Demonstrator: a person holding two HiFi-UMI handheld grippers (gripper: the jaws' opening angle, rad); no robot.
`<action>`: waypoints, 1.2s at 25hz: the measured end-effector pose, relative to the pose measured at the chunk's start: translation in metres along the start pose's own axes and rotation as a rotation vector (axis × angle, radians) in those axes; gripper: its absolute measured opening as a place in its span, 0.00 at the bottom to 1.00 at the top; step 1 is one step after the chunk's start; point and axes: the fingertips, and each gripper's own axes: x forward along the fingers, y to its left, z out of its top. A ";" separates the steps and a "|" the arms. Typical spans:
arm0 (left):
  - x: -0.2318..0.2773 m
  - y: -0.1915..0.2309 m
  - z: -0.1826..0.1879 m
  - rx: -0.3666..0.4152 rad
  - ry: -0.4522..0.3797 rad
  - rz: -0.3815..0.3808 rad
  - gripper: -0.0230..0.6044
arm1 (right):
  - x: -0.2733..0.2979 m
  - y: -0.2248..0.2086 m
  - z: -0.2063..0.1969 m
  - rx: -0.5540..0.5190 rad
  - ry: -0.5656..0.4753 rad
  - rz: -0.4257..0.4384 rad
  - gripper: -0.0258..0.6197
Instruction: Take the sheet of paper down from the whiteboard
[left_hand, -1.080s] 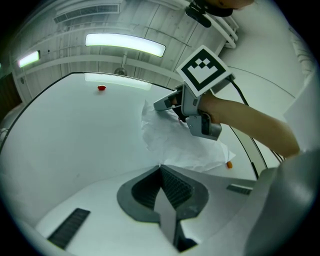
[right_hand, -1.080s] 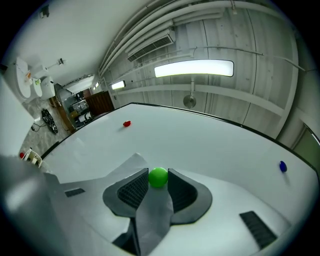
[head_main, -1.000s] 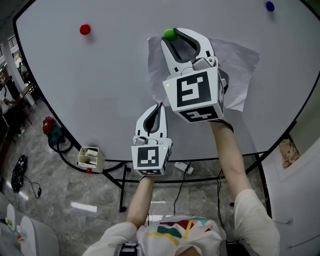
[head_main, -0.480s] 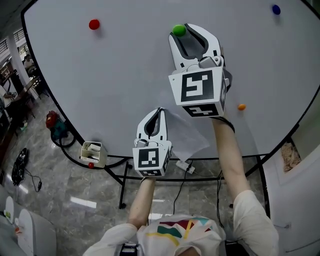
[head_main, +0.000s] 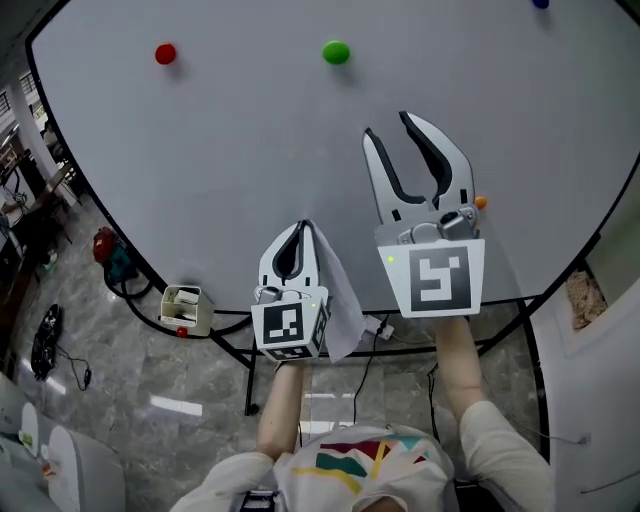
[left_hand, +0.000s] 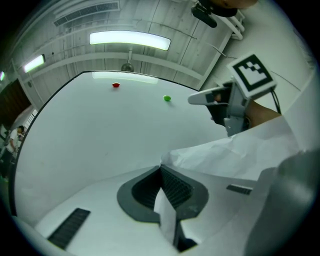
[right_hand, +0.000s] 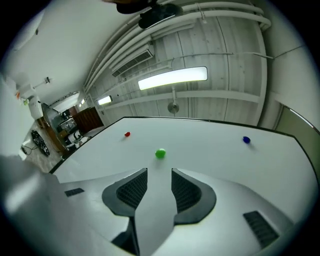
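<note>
The white sheet of paper (head_main: 340, 300) is off the whiteboard (head_main: 220, 150) and hangs limp from my left gripper (head_main: 303, 226), which is shut on its edge low on the board. In the left gripper view the crumpled paper (left_hand: 240, 155) spreads to the right of the pinched jaws (left_hand: 161, 167). My right gripper (head_main: 388, 125) stands to the right and higher, pointing up the board; its jaws are opening and nothing is between them (right_hand: 159, 172). The green magnet (head_main: 336, 52) stays on the board above.
A red magnet (head_main: 165, 53), an orange magnet (head_main: 481, 202) and a blue magnet (head_main: 540, 3) sit on the board. Below the board's lower edge are a small holder (head_main: 182, 308), the stand's legs and a power strip (head_main: 375, 330) on the tiled floor.
The sheet has come off the board and dropped to hang from the left gripper. The right gripper left the green magnet and sank down the board to the right.
</note>
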 end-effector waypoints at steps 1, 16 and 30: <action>-0.002 0.001 -0.003 -0.003 0.006 0.006 0.11 | -0.016 -0.001 -0.013 0.042 0.033 -0.016 0.25; -0.010 -0.010 -0.019 0.028 0.039 0.010 0.11 | -0.123 0.023 -0.147 0.166 0.437 0.005 0.25; -0.012 -0.015 -0.016 0.048 0.033 0.010 0.11 | -0.129 0.014 -0.157 0.192 0.475 -0.022 0.25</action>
